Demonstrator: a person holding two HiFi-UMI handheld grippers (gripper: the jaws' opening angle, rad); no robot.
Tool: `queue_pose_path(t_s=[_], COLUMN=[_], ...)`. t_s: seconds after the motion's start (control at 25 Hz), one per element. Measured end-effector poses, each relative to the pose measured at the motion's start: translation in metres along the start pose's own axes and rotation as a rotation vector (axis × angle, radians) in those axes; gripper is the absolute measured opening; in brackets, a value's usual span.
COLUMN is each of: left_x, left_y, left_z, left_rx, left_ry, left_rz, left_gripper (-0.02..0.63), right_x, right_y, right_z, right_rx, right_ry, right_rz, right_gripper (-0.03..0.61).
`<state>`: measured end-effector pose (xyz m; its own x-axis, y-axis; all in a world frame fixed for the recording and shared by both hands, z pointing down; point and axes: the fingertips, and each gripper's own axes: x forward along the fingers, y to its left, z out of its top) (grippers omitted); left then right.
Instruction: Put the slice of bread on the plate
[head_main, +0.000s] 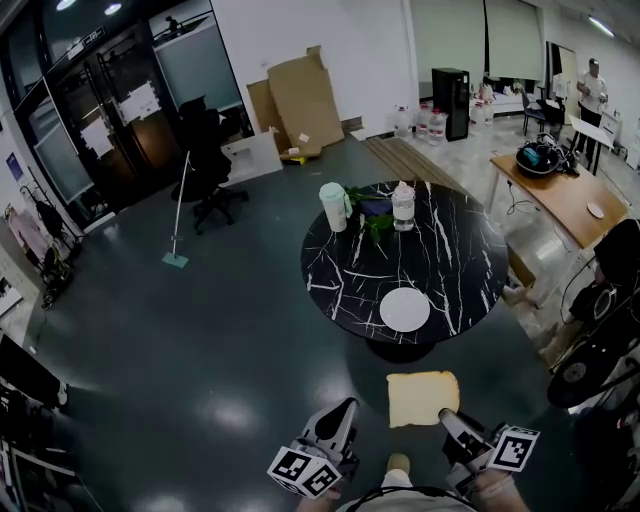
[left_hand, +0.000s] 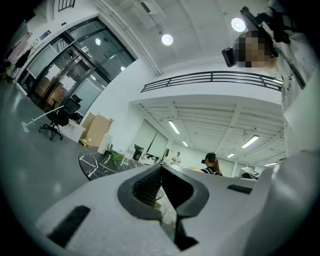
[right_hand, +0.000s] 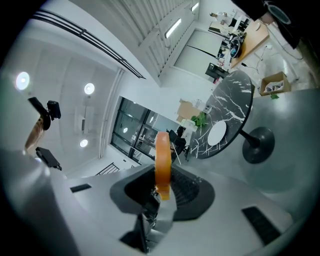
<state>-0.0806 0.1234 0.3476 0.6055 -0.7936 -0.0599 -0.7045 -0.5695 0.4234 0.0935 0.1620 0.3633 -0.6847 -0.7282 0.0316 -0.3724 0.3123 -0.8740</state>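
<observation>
A pale slice of bread (head_main: 423, 398) hangs flat over the dark floor, just short of the round black marble table (head_main: 470, 260). My right gripper (head_main: 452, 420) is shut on the slice's near right corner. In the right gripper view the bread (right_hand: 162, 160) stands edge-on between the jaws of the right gripper (right_hand: 162, 187). A white plate (head_main: 405, 310) lies near the table's front edge and is also seen ahead as the plate (right_hand: 217, 133). My left gripper (head_main: 343, 410) is level beside the bread, to its left. In its own view the left gripper (left_hand: 162, 192) shows a narrow gap with nothing in it.
At the table's far side stand a pale cup (head_main: 333, 206), a clear jar (head_main: 403, 206) and a green plant (head_main: 372, 215). An office chair (head_main: 212, 160) and a mop (head_main: 177, 215) are off to the left. A wooden desk (head_main: 555, 195) stands to the right.
</observation>
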Motion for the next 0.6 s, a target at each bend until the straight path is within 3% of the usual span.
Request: queue_pose_path(t_s=[0.32,0.6], left_x=[0.043,0.051], left_y=[-0.002,0.002], left_z=[-0.006,-0.003], left_rx=[0.024,0.032], left_ry=[0.015,0.013], left_rz=[-0.007,0.034], left_gripper=[0.008,0.008], right_x=[0.000,0.008], right_y=[-0.033,-0.049], right_z=[0.033,0.044], right_rx=[-0.018,-0.006], right_ry=[0.000,0.025], right_rz=[-0.049,-0.045], right_gripper=[0.084,0.084])
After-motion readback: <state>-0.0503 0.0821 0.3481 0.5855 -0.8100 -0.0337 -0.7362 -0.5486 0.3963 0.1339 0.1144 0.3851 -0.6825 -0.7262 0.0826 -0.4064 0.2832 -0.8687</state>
